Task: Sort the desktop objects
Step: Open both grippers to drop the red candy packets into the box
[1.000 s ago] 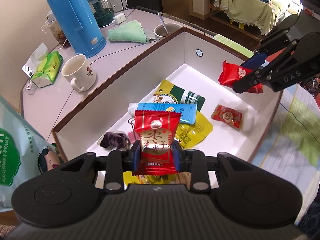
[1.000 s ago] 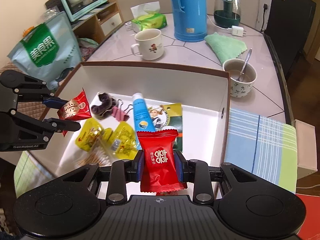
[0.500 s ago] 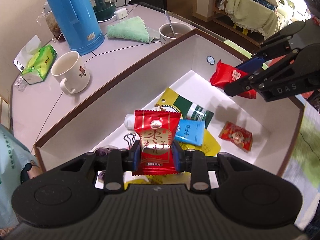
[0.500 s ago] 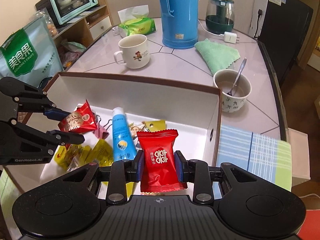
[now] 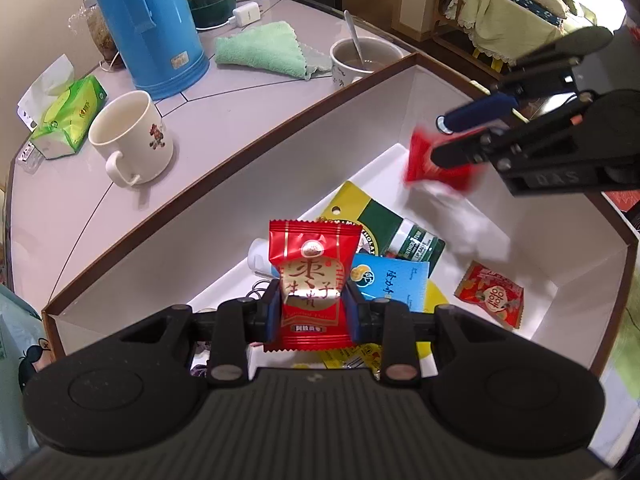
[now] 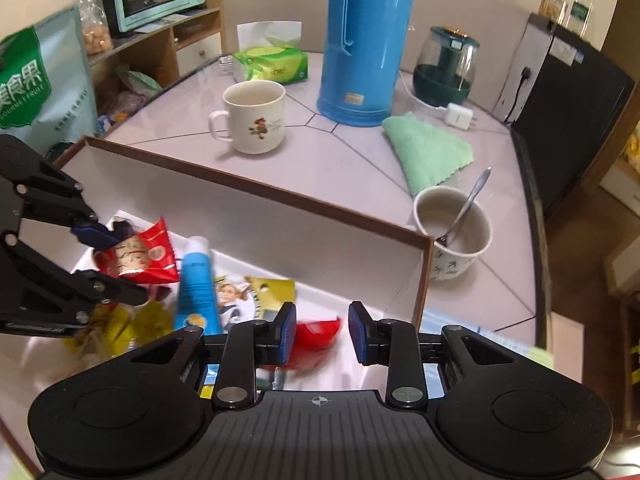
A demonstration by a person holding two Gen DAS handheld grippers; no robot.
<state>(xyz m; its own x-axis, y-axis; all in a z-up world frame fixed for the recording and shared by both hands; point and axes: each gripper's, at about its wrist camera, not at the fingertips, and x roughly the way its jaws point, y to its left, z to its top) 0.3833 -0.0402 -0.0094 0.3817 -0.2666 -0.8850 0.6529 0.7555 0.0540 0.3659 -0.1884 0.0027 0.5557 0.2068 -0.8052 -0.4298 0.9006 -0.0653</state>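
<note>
The left gripper (image 5: 313, 305) was clenched on a red-and-gold candy packet (image 5: 312, 280), held upright over the near-left part of the white box (image 5: 280, 184), while the right gripper (image 6: 322, 330) stood released, its blurred red packet (image 6: 316, 334) just below it, inside the box.

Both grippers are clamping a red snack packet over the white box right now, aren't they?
Only the left gripper clamps its red snack packet. The right wrist view shows the right gripper open, its blurred red packet loose below the fingers, over the white box.
</note>
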